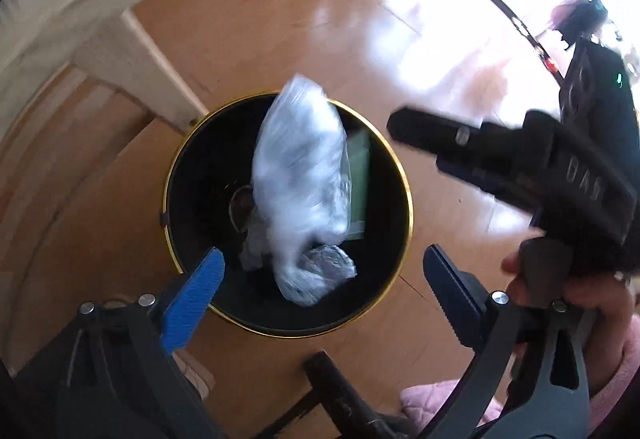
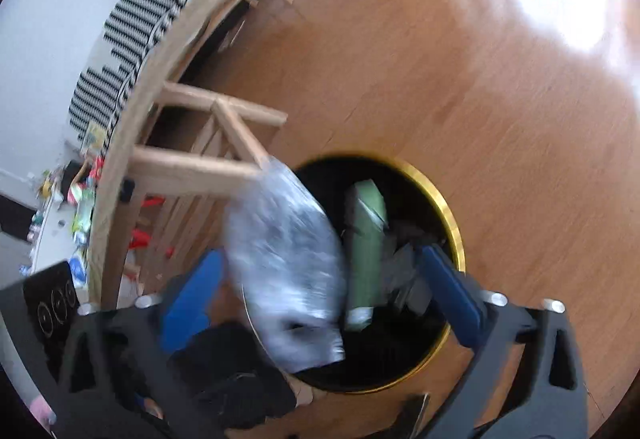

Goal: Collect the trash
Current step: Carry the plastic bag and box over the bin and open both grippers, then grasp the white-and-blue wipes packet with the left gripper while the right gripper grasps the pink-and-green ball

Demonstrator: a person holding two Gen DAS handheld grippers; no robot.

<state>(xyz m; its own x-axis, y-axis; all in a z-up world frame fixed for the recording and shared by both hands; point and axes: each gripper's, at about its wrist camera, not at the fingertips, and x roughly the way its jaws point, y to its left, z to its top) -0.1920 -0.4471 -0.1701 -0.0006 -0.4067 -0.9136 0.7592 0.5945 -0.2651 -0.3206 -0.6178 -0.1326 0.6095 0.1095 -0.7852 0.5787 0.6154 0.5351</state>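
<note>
Trash here is a clear plastic bag (image 1: 302,191), blurred in both views, over the mouth of a black bin (image 1: 384,279) with a gold rim. In the left wrist view the bag lies within the rim's outline, its lower end near the front edge, and touches neither blue pad. The blur makes it unclear whether the bag rests on the bin's contents or hangs free above them. A green carton (image 1: 358,183) shows inside the bin beside the bag, with darker scraps underneath.

Left gripper (image 1: 320,275) is released, its pads spread wide either side of the bin's near rim with nothing between them. Right gripper (image 2: 324,279) is also released: its pads stand well apart, and in the right wrist view the bag (image 2: 286,267) shows in the gap between them, not pinched by either. The carton (image 2: 366,251) stands on end in the bin (image 2: 448,215) just right of the bag.

The bin stands on a wooden floor (image 1: 280,27) beside a pale wooden table (image 2: 192,163). The right gripper's black body (image 1: 532,163) shows at the right of the left view, held by a hand (image 1: 580,291) in a pink sleeve.
</note>
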